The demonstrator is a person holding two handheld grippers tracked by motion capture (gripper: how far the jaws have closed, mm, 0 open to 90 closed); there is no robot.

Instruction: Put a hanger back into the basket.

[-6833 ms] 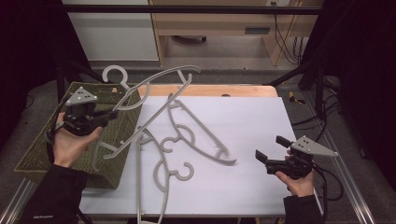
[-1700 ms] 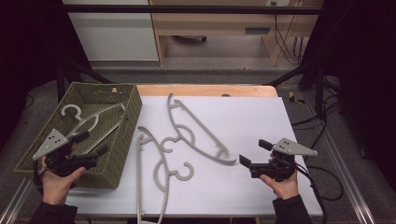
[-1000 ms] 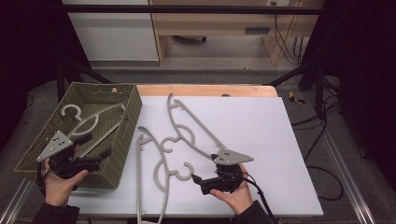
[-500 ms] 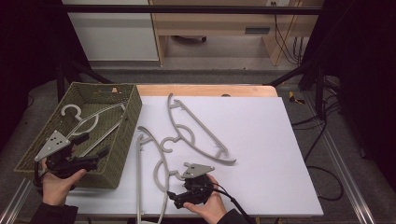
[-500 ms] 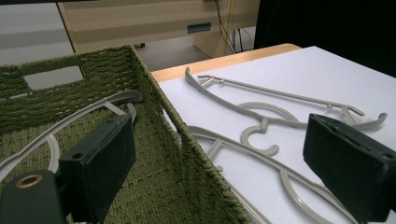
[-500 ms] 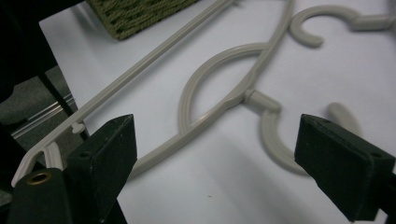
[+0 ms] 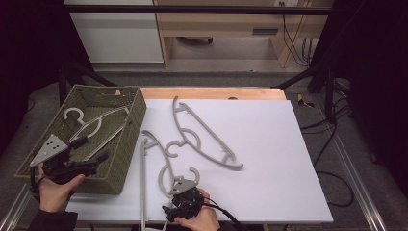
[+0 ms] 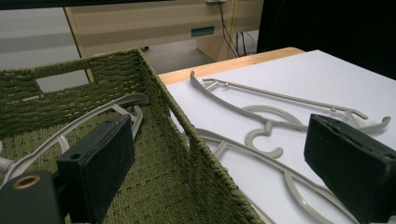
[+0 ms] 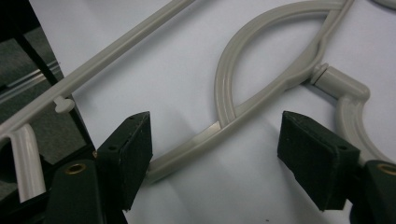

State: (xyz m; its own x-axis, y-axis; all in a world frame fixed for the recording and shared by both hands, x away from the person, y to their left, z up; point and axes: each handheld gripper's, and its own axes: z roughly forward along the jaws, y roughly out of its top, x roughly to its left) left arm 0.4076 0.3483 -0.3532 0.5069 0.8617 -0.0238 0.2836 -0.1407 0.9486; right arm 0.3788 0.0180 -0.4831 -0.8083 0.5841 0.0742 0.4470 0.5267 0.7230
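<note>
The right gripper (image 7: pixel 179 208) sits low over the near edge of the white table (image 7: pixel 288 159), directly over the near hanger (image 7: pixel 163 168), a grey plastic one that lies flat just beside the green woven basket (image 7: pixel 126 144). In the right gripper view its two black pads (image 9: pixel 128 154) stand on either side of the hanger's curved shoulder, just below the neck where the hook joins. The jaws have just been closing, yet a clear gap is left on both sides: the left pad is right against the bar's end, the right pad is apart from it, and nothing is clamped.

A second hanger (image 7: pixel 204 137) lies farther out from the basket, its hook curled next to the near hanger's upper arm. A third hanger (image 7: pixel 91 126) rests inside the basket, hook toward the far left corner.

The left gripper (image 7: pixel 103 158) hovers over the basket's near end, held in the left hand (image 7: pixel 55 185). In the left gripper view its pads (image 8: pixel 100 161) are spread wide with nothing between them, one above the basket floor and the other above the table past the basket wall.

No brand, label or writing can be read on the hangers, the basket or the grippers.
</note>
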